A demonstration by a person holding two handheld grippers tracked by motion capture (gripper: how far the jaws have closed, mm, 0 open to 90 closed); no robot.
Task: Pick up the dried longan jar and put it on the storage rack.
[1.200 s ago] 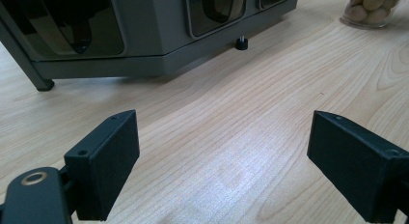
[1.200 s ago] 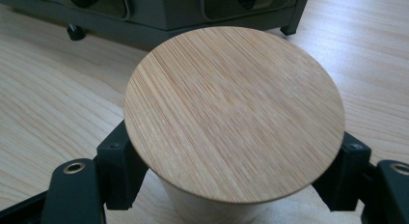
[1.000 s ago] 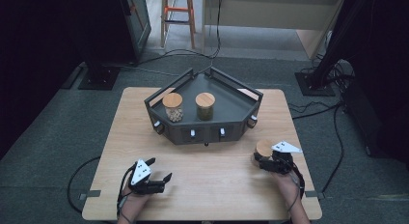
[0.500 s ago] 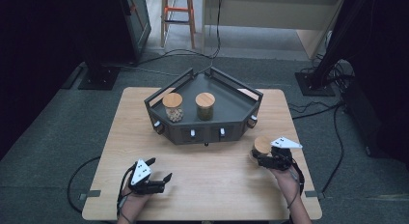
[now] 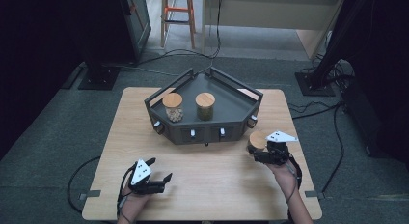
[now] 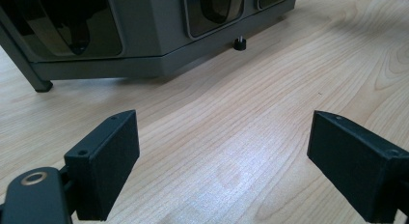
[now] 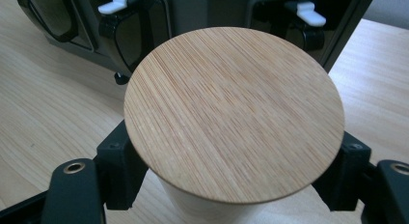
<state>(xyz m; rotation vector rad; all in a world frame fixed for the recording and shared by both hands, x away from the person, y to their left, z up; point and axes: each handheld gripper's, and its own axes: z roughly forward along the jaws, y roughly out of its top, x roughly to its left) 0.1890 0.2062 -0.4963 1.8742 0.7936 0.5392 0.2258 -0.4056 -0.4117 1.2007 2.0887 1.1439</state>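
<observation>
- At the right front of the pale wooden table (image 5: 212,185): right gripper (image 5: 258,154), black, with a grey three-cornered plate on top, held in the person's right hand. Its jaws are clamped on the body of a round jar with a flat bamboo lid (image 7: 234,113), one pad on each side just under the lid.
- Change noted: against the frames a second back, this jar (image 5: 257,140) and the gripper sit higher in the high view and closer to the tray's right front corner. Judged as a lift off the tabletop, with a slight carry toward the tray.
- Meaning for the work: the pick appears done, and the carry is in hand. The likely destination is the tray floor, beside the two jars already there; the jar must clear the raised rim before it can be set down.
- At table centre: dark grey angular metal tray (image 5: 241,120) with railed sides and small white-tipped knobs along its front.
- On the tray floor: clear jar with bamboo lid and pale lumpy contents (image 5: 173,107) at left; clear jar with bamboo lid and dark greenish contents (image 5: 205,106) just beside it, apart.
- At the left front of the table: left gripper (image 5: 159,170), black, in the same spot as before, jaws spread wide over bare wood with nothing between them; its pads (image 6: 108,161) hang close above the tabletop.
</observation>
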